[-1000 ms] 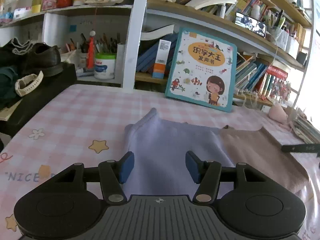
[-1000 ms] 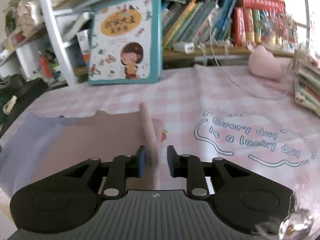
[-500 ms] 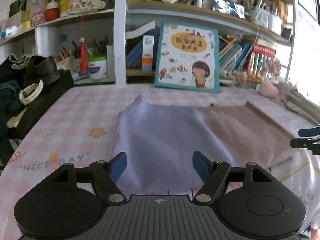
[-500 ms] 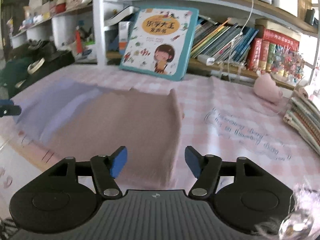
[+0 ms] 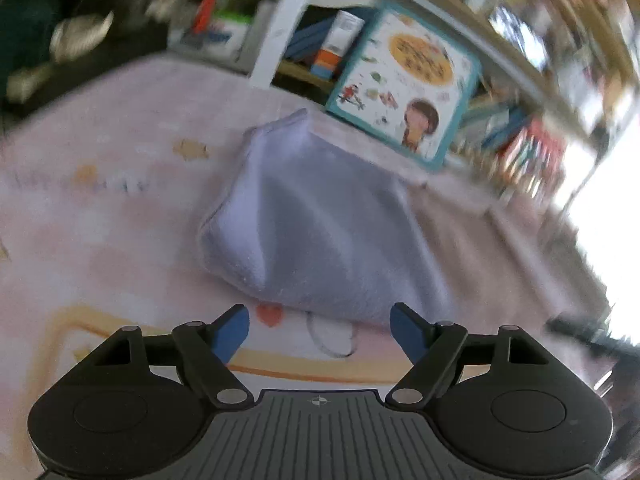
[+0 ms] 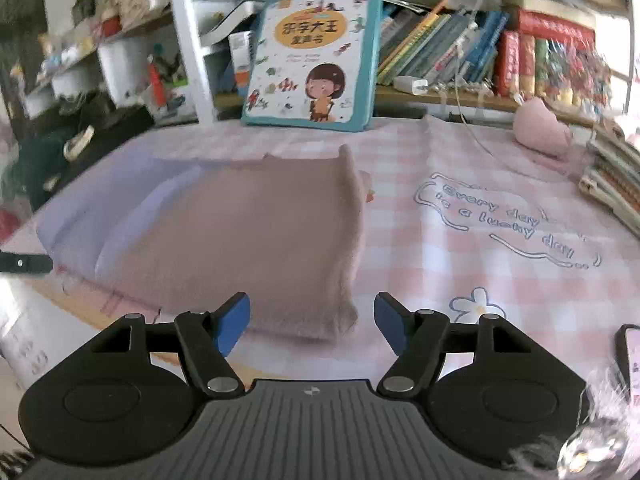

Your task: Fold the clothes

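Note:
A folded garment lies flat on the pink checked tablecloth (image 6: 460,264). Its left half is lilac (image 5: 320,232) and its right half is dusty pink-brown (image 6: 260,236); the lilac half also shows in the right wrist view (image 6: 100,208). My left gripper (image 5: 320,328) is open and empty, just short of the lilac part's near edge. My right gripper (image 6: 312,322) is open and empty, just short of the pink-brown part's near right corner. The left wrist view is blurred by motion.
A picture book (image 6: 316,60) leans against the bookshelf (image 6: 460,60) behind the garment. A pink plush (image 6: 540,132) and a stack of books (image 6: 616,184) sit at the right. Dark shoes and clutter (image 6: 60,140) stand at the left. A phone edge (image 6: 628,356) shows near right.
The right gripper let go of the pink-brown fold and opened. Both grippers drew back toward the garment's near edge. The left view has tilted and swung left.

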### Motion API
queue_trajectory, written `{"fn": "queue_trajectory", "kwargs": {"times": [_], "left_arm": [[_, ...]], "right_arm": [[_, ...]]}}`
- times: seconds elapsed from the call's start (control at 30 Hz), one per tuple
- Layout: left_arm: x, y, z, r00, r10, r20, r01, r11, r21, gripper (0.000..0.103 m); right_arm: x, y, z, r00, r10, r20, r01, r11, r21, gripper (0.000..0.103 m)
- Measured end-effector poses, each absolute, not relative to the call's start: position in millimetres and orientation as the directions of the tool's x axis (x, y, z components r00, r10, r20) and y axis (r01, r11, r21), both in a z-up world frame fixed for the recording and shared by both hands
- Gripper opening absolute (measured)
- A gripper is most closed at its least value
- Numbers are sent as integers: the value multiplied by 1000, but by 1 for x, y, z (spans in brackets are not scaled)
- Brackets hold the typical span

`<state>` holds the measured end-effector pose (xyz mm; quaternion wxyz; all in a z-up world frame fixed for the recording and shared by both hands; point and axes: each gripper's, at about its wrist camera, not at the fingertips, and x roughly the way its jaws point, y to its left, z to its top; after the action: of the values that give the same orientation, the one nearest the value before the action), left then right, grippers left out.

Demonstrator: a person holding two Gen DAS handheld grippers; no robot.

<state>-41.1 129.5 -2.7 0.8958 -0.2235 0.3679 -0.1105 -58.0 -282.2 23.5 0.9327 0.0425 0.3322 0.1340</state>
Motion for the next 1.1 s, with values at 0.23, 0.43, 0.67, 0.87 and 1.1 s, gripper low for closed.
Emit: {"fn": "queue_trajectory", "kwargs": {"times": [0.23,0.43,0.67,0.87,1.1], "left_arm": [[-32,159,-21,755,-401,-519,-151,664,-732,77],[-25,164,-28,785,-379,-489,-204,588,-783,77],[-18,164,-30,803,-345,-486,-225,580,-783,64],[-16,162,-30,813,-301,-499,-231,620,-750,16],[-9,140,-9,812,-286,-509,-128,763,-633,39]], "right_arm": [[-37,-296,22,739,267,-619,-158,961,225,46],[-26,-294,12,704,303,-642,-184,951,247,30],[-21,-291,9,688,332,-645,-211,942,261,26],[-21,-291,9,687,338,-644,-211,940,268,27],[-20,-289,10,685,332,-648,-210,942,260,27]]}}
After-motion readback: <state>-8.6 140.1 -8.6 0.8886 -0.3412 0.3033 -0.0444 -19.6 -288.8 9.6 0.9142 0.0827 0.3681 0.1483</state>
